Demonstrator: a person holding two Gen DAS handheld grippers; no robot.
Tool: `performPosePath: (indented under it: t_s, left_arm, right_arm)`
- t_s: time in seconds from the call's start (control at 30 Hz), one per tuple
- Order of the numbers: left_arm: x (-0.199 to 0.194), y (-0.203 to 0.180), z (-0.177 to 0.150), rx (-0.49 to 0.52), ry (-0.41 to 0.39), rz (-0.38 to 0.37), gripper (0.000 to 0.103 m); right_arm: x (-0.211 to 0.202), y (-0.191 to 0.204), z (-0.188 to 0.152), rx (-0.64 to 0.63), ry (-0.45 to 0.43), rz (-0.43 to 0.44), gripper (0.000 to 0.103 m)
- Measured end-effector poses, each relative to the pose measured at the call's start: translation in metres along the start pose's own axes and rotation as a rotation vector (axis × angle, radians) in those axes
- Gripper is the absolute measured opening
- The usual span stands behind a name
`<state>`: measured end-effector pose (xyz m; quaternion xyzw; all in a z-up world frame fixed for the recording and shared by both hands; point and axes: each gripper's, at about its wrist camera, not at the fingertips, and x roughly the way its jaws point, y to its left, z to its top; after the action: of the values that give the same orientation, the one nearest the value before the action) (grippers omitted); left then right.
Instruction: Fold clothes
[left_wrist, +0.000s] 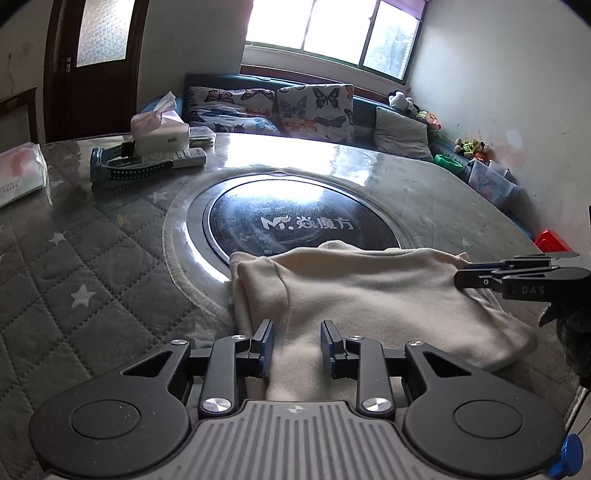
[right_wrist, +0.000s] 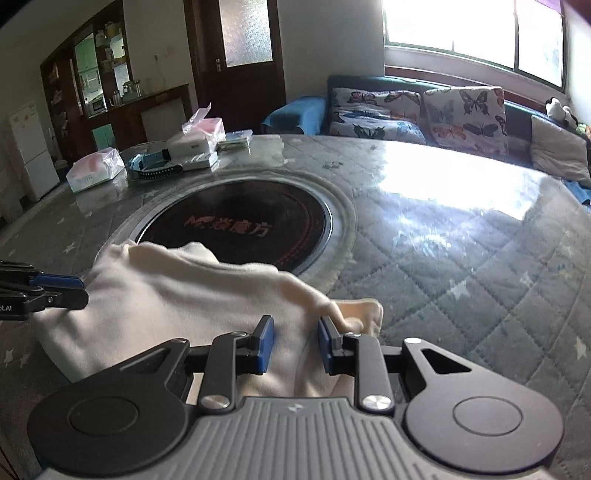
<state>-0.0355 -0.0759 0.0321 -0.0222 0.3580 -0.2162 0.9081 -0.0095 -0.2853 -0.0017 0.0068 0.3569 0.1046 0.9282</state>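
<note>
1. Nearest our left wrist lens, the left hand-held gripper (left_wrist: 297, 345) fills the bottom of the frame, its blue-padded fingers spread with cream fabric between them, not pinched.
2. We see the cream garment (left_wrist: 369, 299) lying partly folded on the tabletop (left_wrist: 92, 266), in the lower centre and lower right of the left view, its far edge overlapping the rim of the round black hotplate (left_wrist: 295, 221).
3. Its long axis runs left to right across the frame; a rounded fold faces left, and the right end tapers toward the lower right.
4. Our right hand-held gripper (right_wrist: 296, 343) sits at the bottom centre of the right view, fingers likewise spread, with a raised ridge of the garment between them and a bunched end just beyond its right finger.
5. From the left view, the right tool enters at the right edge, over the garment's upper right corner; we cannot tell there whether it touches the cloth.
6. Upper left of the left view holds a tissue box (left_wrist: 159, 125), a remote control (left_wrist: 177, 158) and a wrapped tissue pack (left_wrist: 20, 173), well apart from the garment.
7. Butterfly-print cushions (left_wrist: 314, 107) line the sofa below the window.
</note>
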Motion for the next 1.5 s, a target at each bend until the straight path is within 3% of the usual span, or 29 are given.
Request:
performPosePath:
  t_s: [0.37,0.67,0.9,1.1,1.23,1.37,1.5]
  left_arm:
    - [0.025,0.001,0.022,-0.001,0.007,0.037,0.034]
    - [0.041,-0.012,0.045,0.026,-0.011,0.018,0.034]
    - [0.073,-0.011,0.051,0.034,0.043,0.048,0.034]
    - [0.078,-0.010,0.051,0.032,0.045,0.064,0.037]
    - [0.072,-0.012,0.051,0.035,0.042,0.072,0.039]
    - [0.062,-0.017,0.049,0.038,0.033,0.069,0.048]
    - [0.049,-0.022,0.044,0.039,0.017,0.065,0.051]
  right_arm:
    - [0.023,-0.002,0.010,0.018,0.027,-0.016,0.027]
    - [0.032,0.007,0.028,0.009,0.013,0.007,0.027]
    - [0.051,0.011,0.028,0.004,0.046,-0.004,0.027]
    - [0.052,0.010,0.027,0.003,0.044,-0.006,0.028]
    - [0.042,0.014,0.028,-0.002,0.020,-0.002,0.035]
    - [0.033,0.019,0.027,-0.003,0.003,0.011,0.040]
    - [0.025,0.025,0.023,-0.001,-0.004,0.025,0.053]
